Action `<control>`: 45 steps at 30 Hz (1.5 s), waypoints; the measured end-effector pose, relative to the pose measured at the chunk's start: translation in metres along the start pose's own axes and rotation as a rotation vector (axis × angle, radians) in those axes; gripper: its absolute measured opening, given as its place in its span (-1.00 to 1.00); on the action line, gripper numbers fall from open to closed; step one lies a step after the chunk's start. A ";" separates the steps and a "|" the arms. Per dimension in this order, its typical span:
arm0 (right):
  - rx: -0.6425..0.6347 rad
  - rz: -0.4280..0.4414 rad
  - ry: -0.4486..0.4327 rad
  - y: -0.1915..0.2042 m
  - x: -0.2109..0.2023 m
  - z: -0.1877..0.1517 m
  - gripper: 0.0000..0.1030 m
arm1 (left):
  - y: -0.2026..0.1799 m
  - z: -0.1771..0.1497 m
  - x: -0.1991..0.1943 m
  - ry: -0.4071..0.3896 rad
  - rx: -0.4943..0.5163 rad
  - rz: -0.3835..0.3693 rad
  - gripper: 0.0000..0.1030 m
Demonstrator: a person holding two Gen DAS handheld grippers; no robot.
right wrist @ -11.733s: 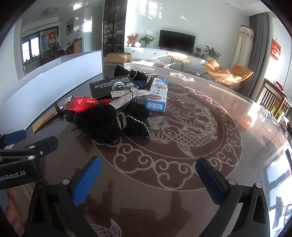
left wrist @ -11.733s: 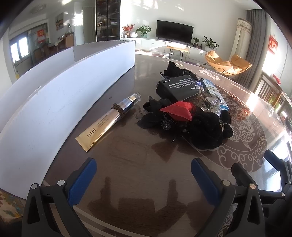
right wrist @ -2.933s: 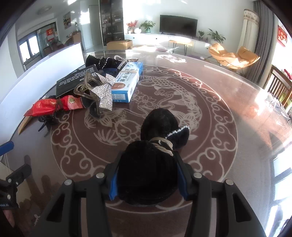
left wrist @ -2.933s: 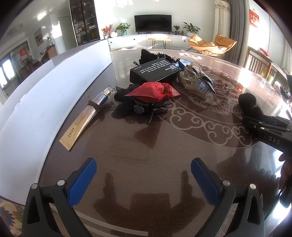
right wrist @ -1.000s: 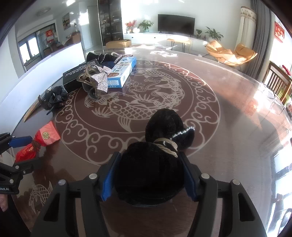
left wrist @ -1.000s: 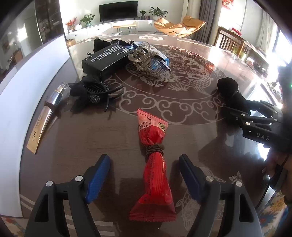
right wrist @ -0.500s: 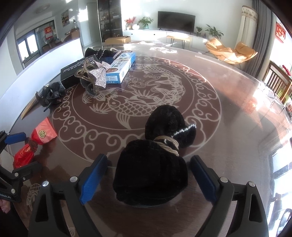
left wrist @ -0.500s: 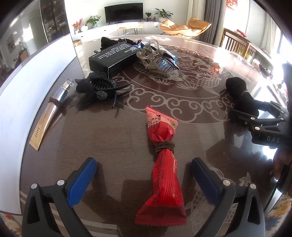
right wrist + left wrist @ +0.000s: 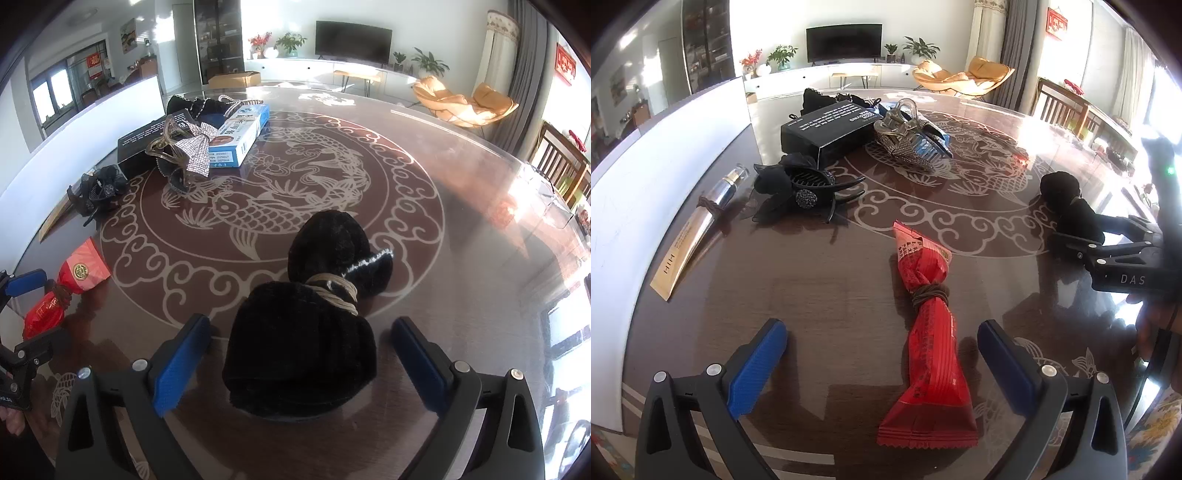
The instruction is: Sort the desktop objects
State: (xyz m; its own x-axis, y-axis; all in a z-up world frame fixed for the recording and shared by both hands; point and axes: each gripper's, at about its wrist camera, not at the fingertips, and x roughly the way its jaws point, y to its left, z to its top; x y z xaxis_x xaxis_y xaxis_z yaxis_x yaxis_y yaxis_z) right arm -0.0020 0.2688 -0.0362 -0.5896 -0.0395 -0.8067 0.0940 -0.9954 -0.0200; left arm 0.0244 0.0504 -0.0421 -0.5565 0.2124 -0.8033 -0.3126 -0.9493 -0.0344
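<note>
A red snack packet (image 9: 929,332) tied with a brown band lies on the dark table between the open fingers of my left gripper (image 9: 882,354); it also shows at the left of the right wrist view (image 9: 66,288). A black fuzzy pouch (image 9: 314,325) tied with a beige cord lies between the open fingers of my right gripper (image 9: 301,358); it shows at the right of the left wrist view (image 9: 1067,206). Neither gripper touches its object.
Further back lie a black flower hair claw (image 9: 801,188), a gold tube (image 9: 698,229), a black box (image 9: 831,129), a rhinestone bow clip (image 9: 184,151) and a blue and white box (image 9: 240,136). A white board (image 9: 646,166) lines the left edge.
Both grippers have opened and let go: the red packet and the black pouch now lie on the table. Both grippers have drawn back slightly.
</note>
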 end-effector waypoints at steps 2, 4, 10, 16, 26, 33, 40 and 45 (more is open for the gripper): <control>0.001 0.001 0.000 0.000 0.000 0.000 0.91 | -0.003 0.000 0.001 0.006 0.012 0.019 1.00; 0.001 0.001 0.000 0.000 0.000 0.000 0.91 | -0.006 -0.001 0.002 0.011 0.022 0.031 1.00; 0.003 0.002 0.001 0.000 0.000 0.001 0.91 | -0.005 -0.001 0.002 0.009 0.016 0.034 1.00; -0.009 0.012 0.003 0.002 0.001 0.000 0.95 | -0.006 -0.001 0.002 0.007 0.010 0.039 1.00; -0.014 0.016 0.003 0.006 0.000 0.001 0.96 | -0.005 -0.001 0.003 0.006 0.009 0.040 1.00; -0.012 0.014 0.005 0.005 0.001 0.000 0.98 | -0.005 -0.001 0.003 0.009 0.011 0.036 1.00; -0.011 0.012 0.006 0.004 0.001 0.000 0.99 | -0.003 0.000 0.003 0.010 0.025 0.024 1.00; -0.009 0.015 0.006 0.004 0.002 0.000 0.99 | -0.004 0.002 0.005 0.024 0.020 0.030 1.00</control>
State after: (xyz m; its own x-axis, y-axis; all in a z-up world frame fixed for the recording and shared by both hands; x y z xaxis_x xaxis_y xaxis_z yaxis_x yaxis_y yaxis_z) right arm -0.0029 0.2652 -0.0377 -0.5832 -0.0539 -0.8105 0.1101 -0.9938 -0.0132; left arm 0.0215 0.0554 -0.0446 -0.5473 0.1779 -0.8178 -0.3114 -0.9503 0.0017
